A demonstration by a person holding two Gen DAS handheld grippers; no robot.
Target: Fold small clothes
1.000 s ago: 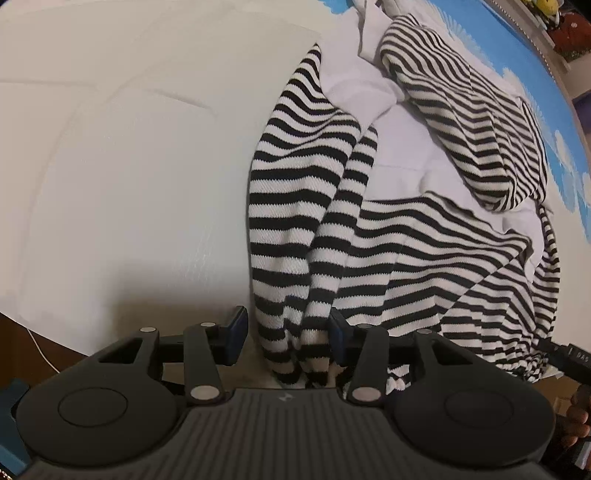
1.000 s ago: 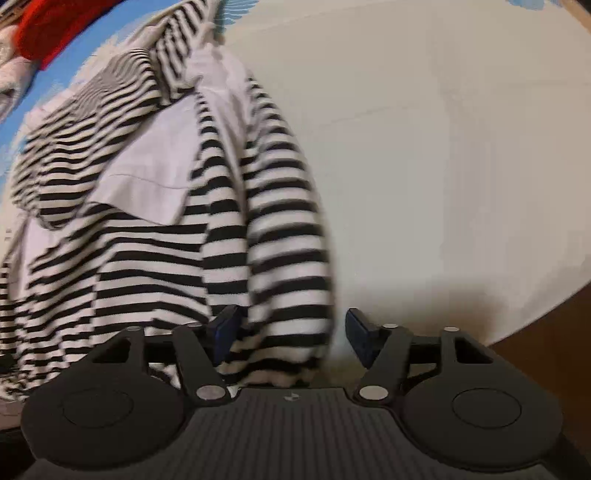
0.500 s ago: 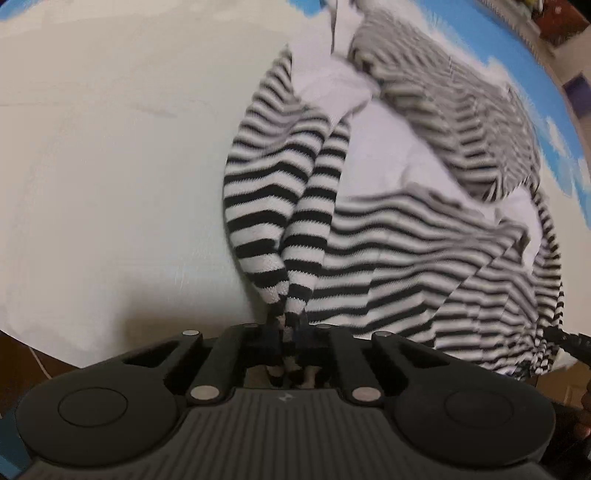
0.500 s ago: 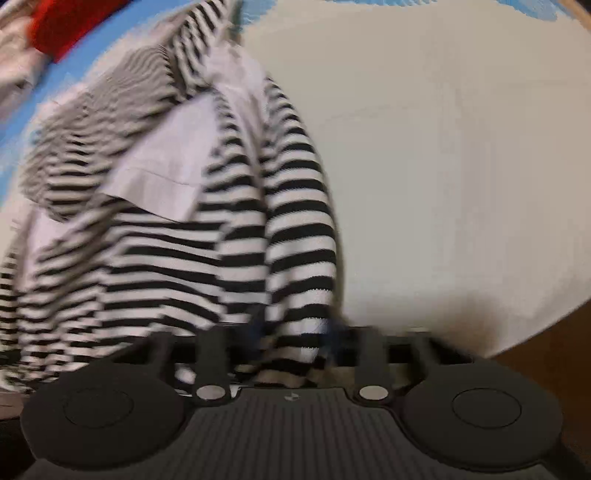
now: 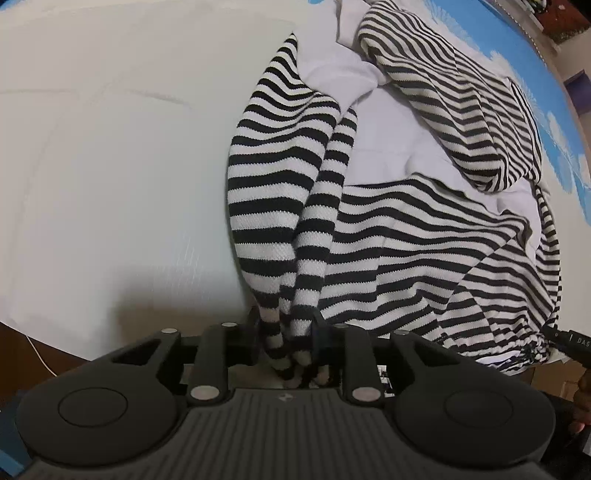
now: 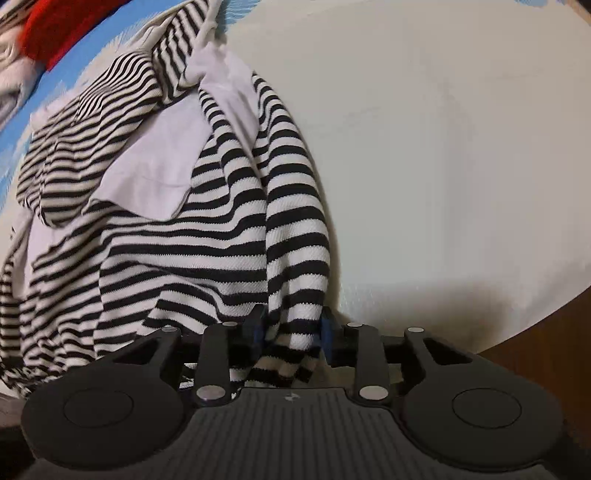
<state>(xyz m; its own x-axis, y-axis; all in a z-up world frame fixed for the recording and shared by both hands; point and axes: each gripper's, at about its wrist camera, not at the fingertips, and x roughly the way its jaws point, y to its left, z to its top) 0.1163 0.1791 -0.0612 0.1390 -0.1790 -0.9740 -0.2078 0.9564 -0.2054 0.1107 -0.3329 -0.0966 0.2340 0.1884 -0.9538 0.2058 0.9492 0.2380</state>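
Clamping tight on the near end of a sleeve of the striped garment (image 5: pixel 424 236), left gripper (image 5: pixel 286 332) drawn close with bunched black-and-white knit squeezed between its fingers (image 5: pixel 317 325). Rising straight ahead from the left gripper, two narrow striped folds, widening away from the tool; spreading off to the right of it, the crumpled body of the garment, with plain white lining (image 5: pixel 391 147) showing ahead and to the right. Lying off to the left and ahead, a pale sheet (image 5: pixel 110 166); showing far ahead at the right edge, a blue patterned cover (image 5: pixel 550 107). Pinching the garment's other edge (image 6: pixel 291 332), right gripper (image 6: pixel 291 326) closed on a fold of stripes between blue-padded fingers (image 6: pixel 327 328). Piling up ahead and to the left of the right gripper, the rest of the striped garment (image 6: pixel 166 236); stretching to the right, the same pale sheet (image 6: pixel 443 147); sitting far ahead at the left corner, something red (image 6: pixel 48 29), too blurred to identify.
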